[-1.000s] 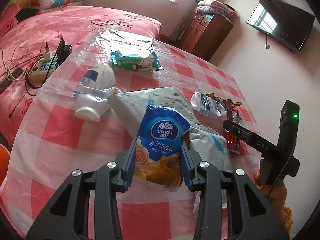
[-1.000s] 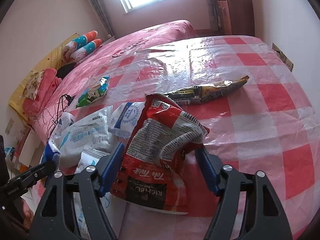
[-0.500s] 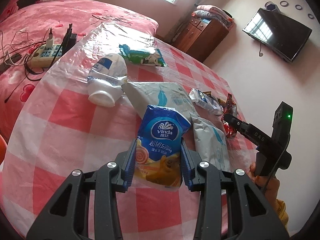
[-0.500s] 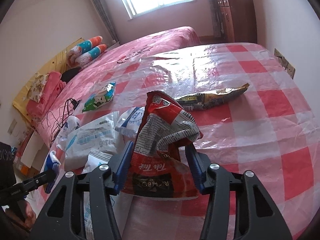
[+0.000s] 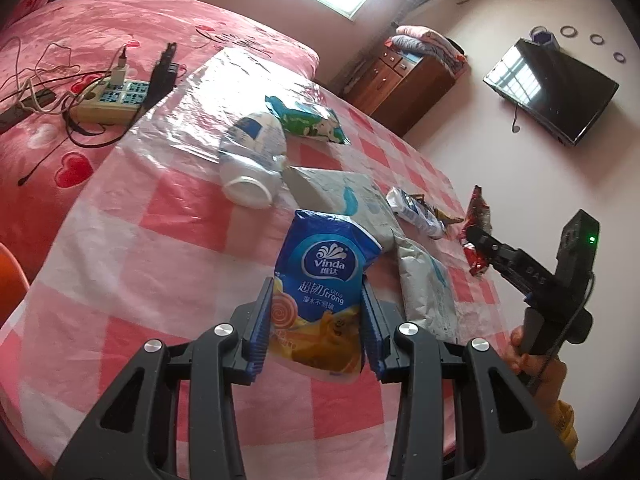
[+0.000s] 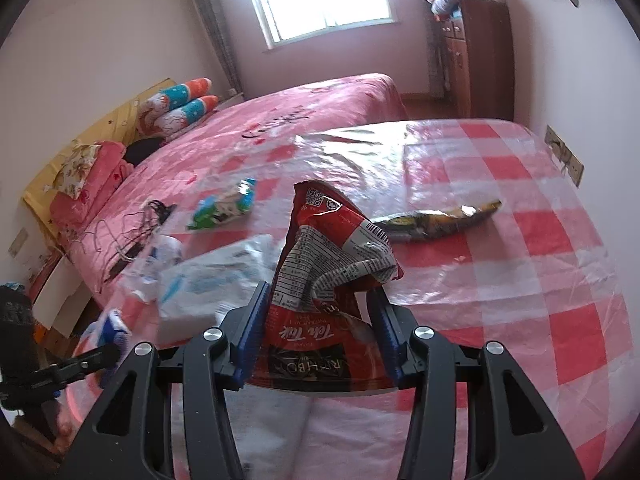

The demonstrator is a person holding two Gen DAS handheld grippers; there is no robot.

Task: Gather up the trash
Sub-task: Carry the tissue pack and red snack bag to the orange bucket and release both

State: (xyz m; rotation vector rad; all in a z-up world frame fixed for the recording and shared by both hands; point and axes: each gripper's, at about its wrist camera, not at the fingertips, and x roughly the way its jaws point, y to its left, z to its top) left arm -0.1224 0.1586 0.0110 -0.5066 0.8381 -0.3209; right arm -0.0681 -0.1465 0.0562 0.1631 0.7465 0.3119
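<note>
At the bottom centre of the left wrist view, the left gripper [image 5: 316,320] is clamping a blue tissue pack [image 5: 320,280] between its pads. In the right wrist view's lower middle, the right gripper [image 6: 318,334] is closing its jaws on a crumpled red snack wrapper [image 6: 328,280], holding only its lower part. That thin foil is likely slipping free if the pinch is shallow. Farther up the checked tablecloth [image 6: 560,280], a white bottle [image 5: 252,156], a green packet [image 5: 308,120] and a dark wrapper [image 6: 436,222] are lying uncollected, risking being overlooked.

"Vinda" on blue packet [image 5: 326,276] (held)
</note>
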